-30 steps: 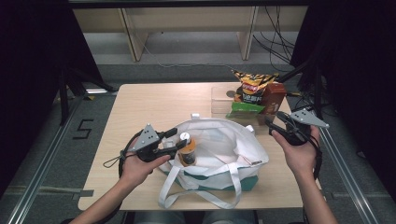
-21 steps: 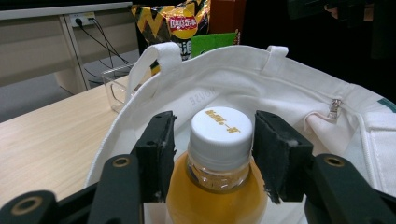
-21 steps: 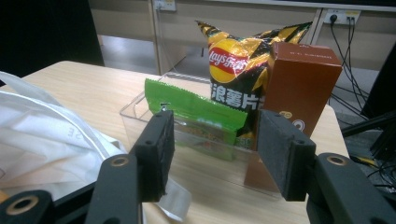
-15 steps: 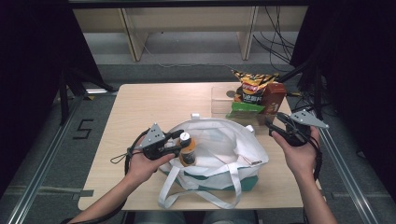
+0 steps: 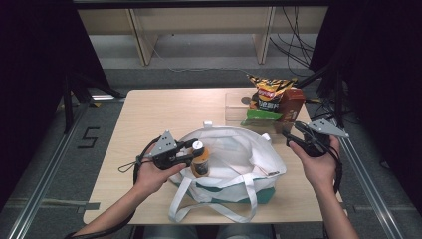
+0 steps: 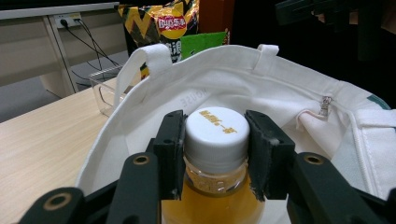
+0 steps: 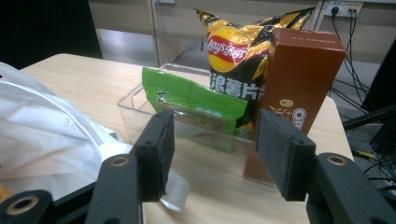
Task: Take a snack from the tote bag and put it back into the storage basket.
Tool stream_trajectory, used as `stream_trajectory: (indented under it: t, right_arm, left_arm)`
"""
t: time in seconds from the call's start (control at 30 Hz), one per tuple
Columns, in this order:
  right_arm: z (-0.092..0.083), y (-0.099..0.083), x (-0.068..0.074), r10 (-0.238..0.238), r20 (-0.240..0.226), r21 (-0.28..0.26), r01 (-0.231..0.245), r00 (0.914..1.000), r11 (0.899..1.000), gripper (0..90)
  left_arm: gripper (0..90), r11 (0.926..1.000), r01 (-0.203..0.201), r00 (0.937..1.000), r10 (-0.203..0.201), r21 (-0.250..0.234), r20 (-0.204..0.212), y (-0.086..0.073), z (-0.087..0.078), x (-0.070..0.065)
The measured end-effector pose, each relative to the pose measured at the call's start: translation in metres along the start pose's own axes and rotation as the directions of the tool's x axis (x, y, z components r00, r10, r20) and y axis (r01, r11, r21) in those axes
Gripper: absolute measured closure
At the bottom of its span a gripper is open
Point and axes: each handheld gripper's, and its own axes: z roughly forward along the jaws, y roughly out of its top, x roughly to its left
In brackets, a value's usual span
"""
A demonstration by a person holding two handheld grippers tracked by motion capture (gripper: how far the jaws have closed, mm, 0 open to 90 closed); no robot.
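A bottle of amber drink (image 5: 200, 160) with a white cap (image 6: 217, 132) stands in the mouth of a white tote bag (image 5: 239, 152) at the table's near middle. My left gripper (image 5: 192, 152) reaches in from the left. Its jaws have just been closing, and both pads now press on the cap's sides (image 6: 217, 149). My right gripper (image 5: 291, 135) hovers at the right of the bag with open jaws and nothing between them (image 7: 212, 149). It points at a clear bin (image 7: 135, 105).
The clear bin (image 5: 233, 107) at the back right holds a chips bag (image 5: 268, 89), a green packet (image 5: 261, 115) and a brown box (image 5: 293, 102). The tote's straps (image 5: 219, 209) trail toward the near edge. Bare tabletop (image 5: 159, 109) lies at the far left.
My left gripper has shifted right onto the bottle and its jaws have narrowed from wide apart to touching the cap. The right gripper has kept still.
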Motion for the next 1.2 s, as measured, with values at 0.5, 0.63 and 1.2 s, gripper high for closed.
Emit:
stream_trajectory:
  t: [0.5, 0.63, 1.2]
  right_arm:
    - [-0.002, 0.001, 0.000, 0.012, 0.002, 0.010, -0.013, 0.9999, 1.000, 47.8]
    - [-0.001, 0.000, 0.000, 0.020, 0.015, -0.006, -0.020, 0.9997, 1.000, 47.7]
    - [-0.001, 0.000, -0.002, -0.006, -0.003, 0.008, 0.006, 1.0000, 1.000, 47.8]
  left_arm:
    - [59.2, 0.9987, 0.003, 0.9996, -0.002, -0.051, 0.030, 0.020, 0.002, -0.001]
    - [59.3, 0.9977, -0.002, 0.9993, 0.005, -0.067, 0.038, 0.027, 0.003, -0.001]
    - [59.3, 0.9901, -0.013, 0.9976, 0.023, -0.140, 0.065, 0.059, 0.009, -0.003]
